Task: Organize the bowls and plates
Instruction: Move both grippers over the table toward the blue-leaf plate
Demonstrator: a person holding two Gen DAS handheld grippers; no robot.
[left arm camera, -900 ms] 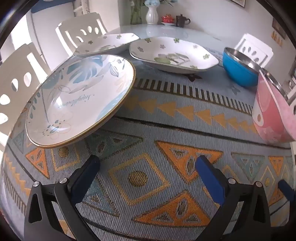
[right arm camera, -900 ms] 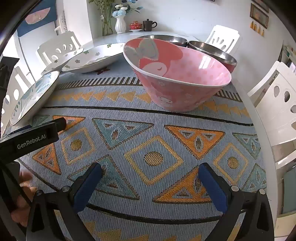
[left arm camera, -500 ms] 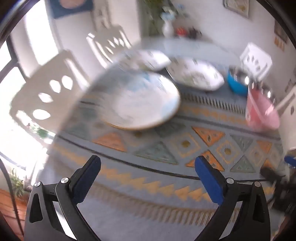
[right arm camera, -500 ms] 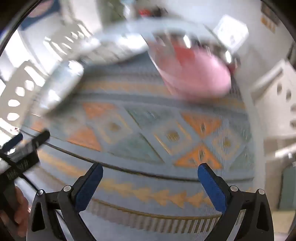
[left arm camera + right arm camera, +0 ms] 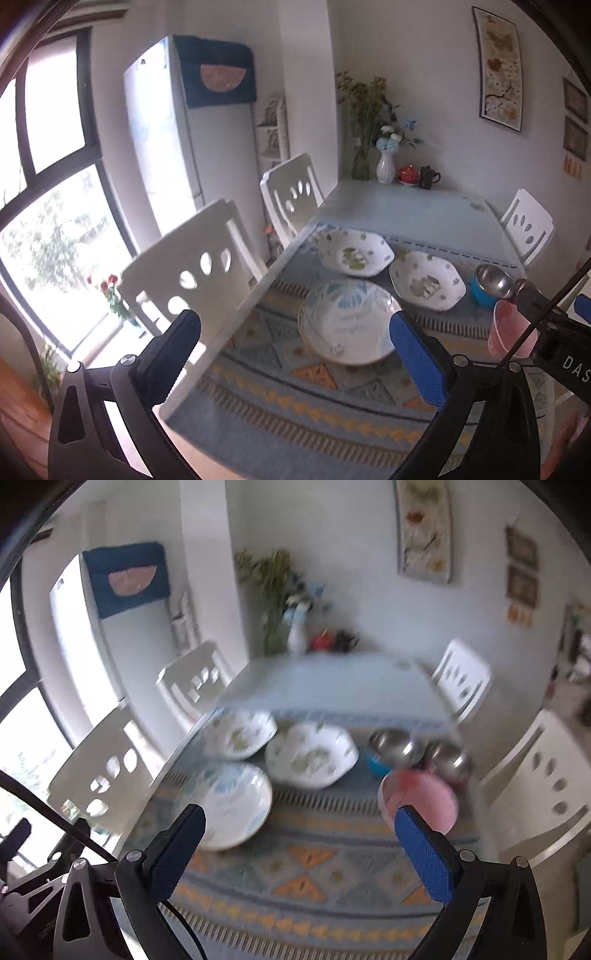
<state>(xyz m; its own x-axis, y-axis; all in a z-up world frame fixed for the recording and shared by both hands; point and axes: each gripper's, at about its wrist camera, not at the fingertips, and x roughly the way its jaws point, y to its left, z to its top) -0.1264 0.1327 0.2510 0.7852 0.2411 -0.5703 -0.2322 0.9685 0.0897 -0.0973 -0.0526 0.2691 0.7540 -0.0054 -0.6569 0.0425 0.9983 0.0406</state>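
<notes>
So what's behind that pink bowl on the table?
Behind the pink bowl sit two steel bowls, the left one blue outside. Their bases are hidden by it.

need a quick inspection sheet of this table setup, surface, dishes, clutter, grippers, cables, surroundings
surface: table with patterned cloth on the near half
job's things: blue-leaf plate; two floral dishes; pink bowl; blue bowl; steel bowl
clutter: white vase, red pot, dark mug at the far end
grippers: left gripper and right gripper open, empty, raised off the table
cables: black cable
surroundings: white chairs, fridge, window
</notes>
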